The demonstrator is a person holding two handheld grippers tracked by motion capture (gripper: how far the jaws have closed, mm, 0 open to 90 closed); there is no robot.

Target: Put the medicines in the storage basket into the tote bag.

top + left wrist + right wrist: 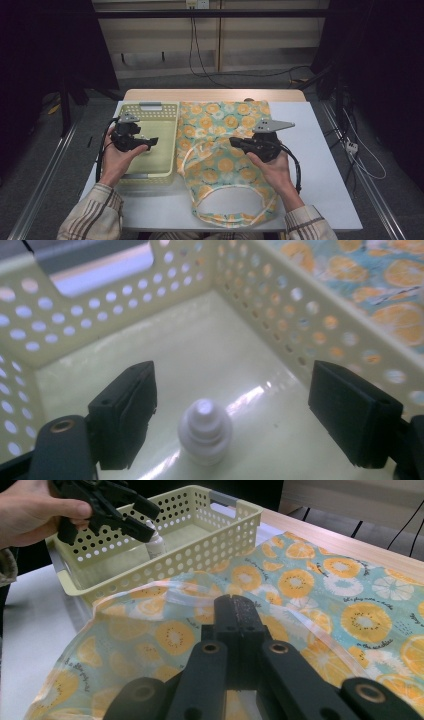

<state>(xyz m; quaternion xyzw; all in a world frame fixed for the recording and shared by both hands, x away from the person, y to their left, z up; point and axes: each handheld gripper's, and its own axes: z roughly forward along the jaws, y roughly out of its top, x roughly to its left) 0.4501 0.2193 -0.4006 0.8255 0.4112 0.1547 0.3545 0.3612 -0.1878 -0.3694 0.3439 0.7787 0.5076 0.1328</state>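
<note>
- We see a small white bottle [205,430] standing upright on the floor of the pale yellow basket [280,305], cap up.
- The bottle sits between the 2 black jaws of the left gripper [240,415], nearer the jaw on the left of that gripper's view; a clear gap remains on each side, so the pads touch nothing.
- Those jaws stand wide apart, with the bottle loose between them.
- In the right gripper view we see the same bottle [156,544] just under the left gripper [135,517], inside the basket [200,540].
- From above, the left gripper [150,142] hangs over the basket [165,107], which lies on the left part of the white table [325,165].
- Just beside the basket lies a cloth bag [220,150] printed with orange slices, flat on the table.
- The right gripper [235,605] rests over that bag [320,580], its 2 jaws pressed together with nothing between them.
</note>
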